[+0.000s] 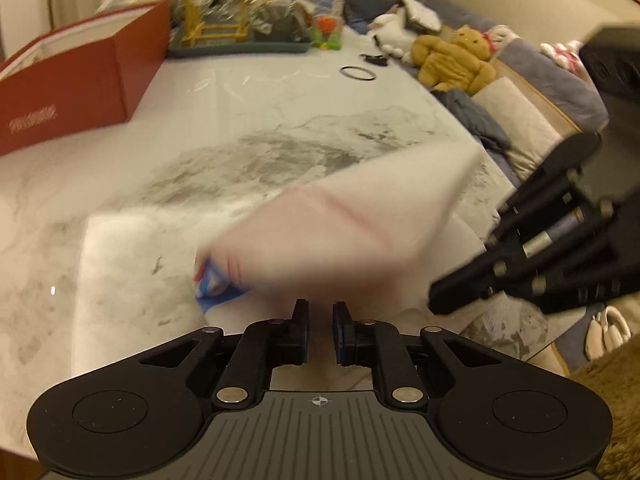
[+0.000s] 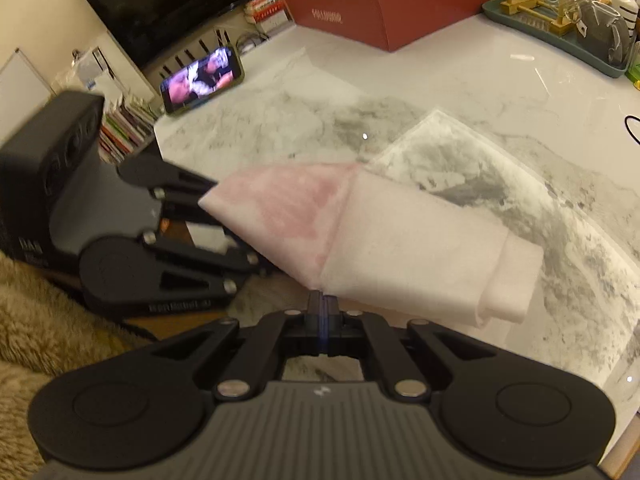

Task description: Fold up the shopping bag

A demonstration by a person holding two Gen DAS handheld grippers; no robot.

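The shopping bag is white with faint pink print, partly folded into a thick strip and lifted above the marble table. My right gripper is shut on the bag's near edge. In the left wrist view the bag is blurred, with a blue and red printed corner at its lower left. My left gripper is open just below the bag, with a narrow gap between its pads and nothing held. The right gripper shows at the right edge of the left wrist view. The left gripper body lies left of the bag.
A red box stands at the table's back left, a green tray of clutter behind it. A black ring lies far right. A phone leans at the table edge. Stuffed toys sit on a sofa.
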